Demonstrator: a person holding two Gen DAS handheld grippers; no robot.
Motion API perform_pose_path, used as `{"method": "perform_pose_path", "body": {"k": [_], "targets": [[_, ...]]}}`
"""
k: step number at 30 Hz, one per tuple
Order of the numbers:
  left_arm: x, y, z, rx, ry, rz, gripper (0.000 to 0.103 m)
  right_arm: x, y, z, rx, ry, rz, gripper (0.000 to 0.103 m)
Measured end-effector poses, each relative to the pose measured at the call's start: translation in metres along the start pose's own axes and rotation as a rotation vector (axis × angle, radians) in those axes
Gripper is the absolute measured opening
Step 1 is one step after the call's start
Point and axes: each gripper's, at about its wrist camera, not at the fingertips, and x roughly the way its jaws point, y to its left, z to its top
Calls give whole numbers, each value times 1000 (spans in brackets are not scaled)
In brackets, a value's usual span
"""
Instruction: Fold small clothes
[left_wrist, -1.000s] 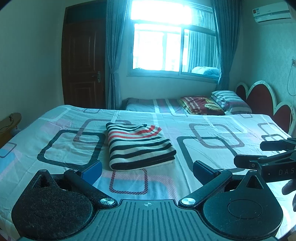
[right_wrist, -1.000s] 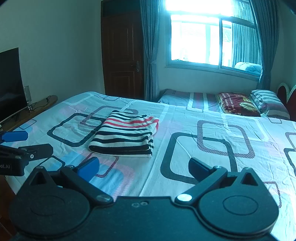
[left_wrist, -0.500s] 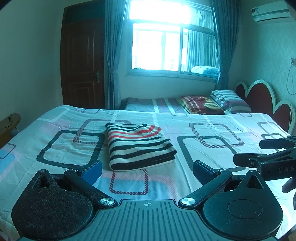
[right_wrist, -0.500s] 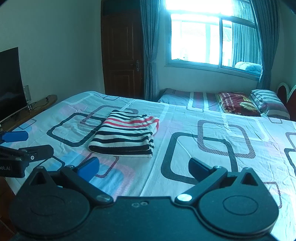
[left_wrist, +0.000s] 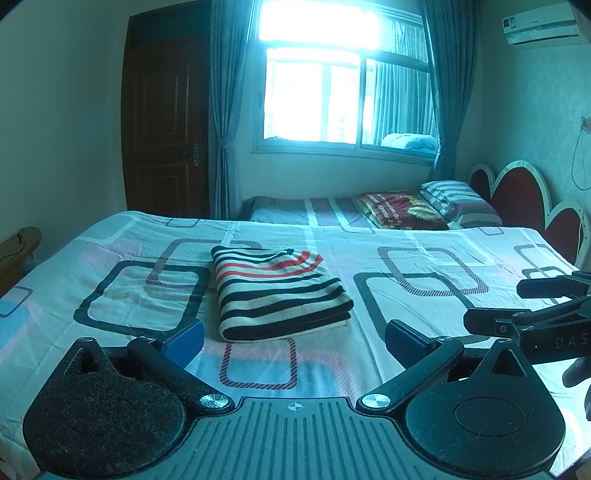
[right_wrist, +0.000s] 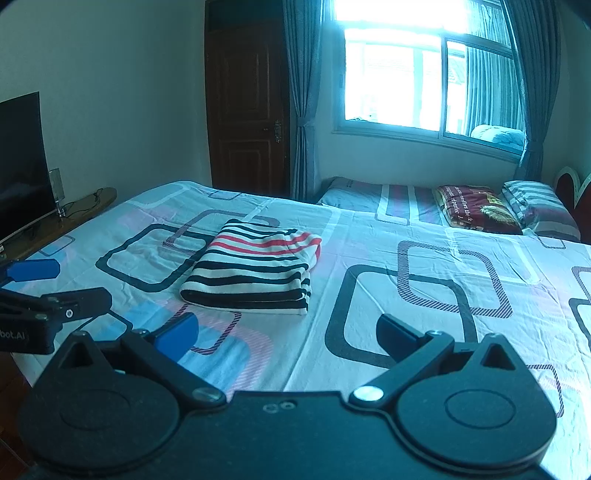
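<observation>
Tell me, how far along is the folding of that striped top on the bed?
It looks done: the striped top lies on the bedsheet as a neat layered rectangle. Nothing is in hand; the left gripper and right gripper both hover short of it, jaws open and empty. No other loose garment shows on this bed, so little seems left, though I can't see beyond these views.

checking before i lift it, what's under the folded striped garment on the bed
The folded black, white and red striped garment lies flat on the patterned bedsheet. Only sheet shows around its edges; whatever lies directly beneath it is covered. Both grippers hang open, apart from it.
</observation>
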Motion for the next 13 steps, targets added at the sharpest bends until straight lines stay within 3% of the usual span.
{"method": "perform_pose_path", "body": {"k": [13], "targets": [[0, 12, -4, -56, -28, -1, 103, 2, 1, 2, 5, 1, -1, 102]]}}
